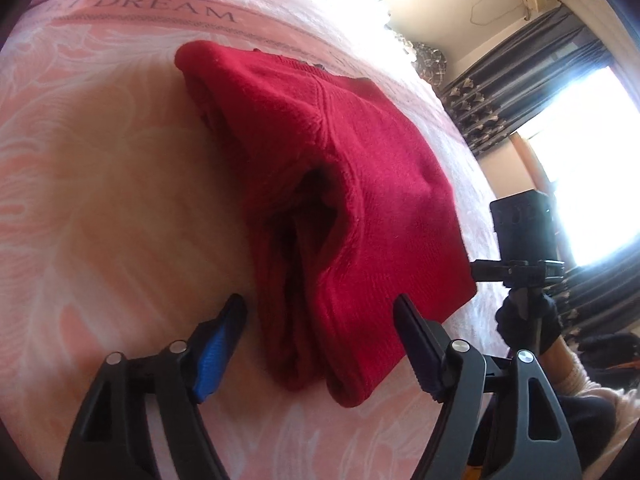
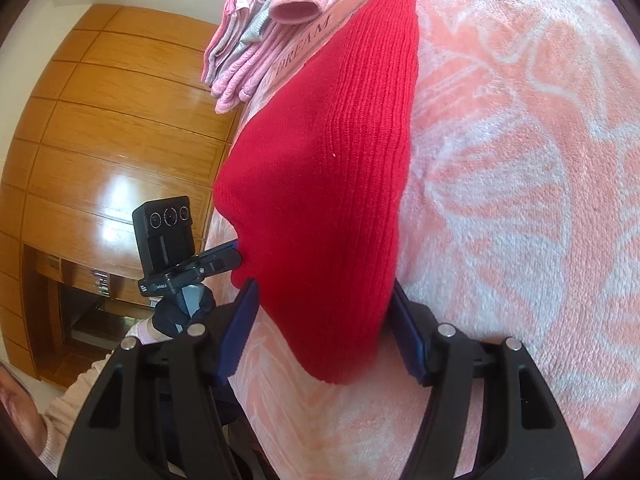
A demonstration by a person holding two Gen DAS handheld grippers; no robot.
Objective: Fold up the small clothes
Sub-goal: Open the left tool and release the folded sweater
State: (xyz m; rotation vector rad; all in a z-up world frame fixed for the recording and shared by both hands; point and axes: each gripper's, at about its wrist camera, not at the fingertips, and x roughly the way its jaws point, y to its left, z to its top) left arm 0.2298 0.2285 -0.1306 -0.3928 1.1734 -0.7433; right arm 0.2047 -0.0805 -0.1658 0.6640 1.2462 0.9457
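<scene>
A folded red knitted sweater [image 1: 320, 168] lies on a bed covered with a pink floral fleece blanket [image 1: 100, 184]. The left claw [image 1: 320, 316] is spread open, one finger on each side of the sweater's near folded end, not pinching it. The right claw [image 2: 324, 308] is likewise open, its two blue-padded fingers [image 2: 240, 332] straddling the opposite end of the sweater, close against the knit. A stack of folded pink clothes [image 2: 248, 48] sits at the bed's far edge, beyond the sweater.
</scene>
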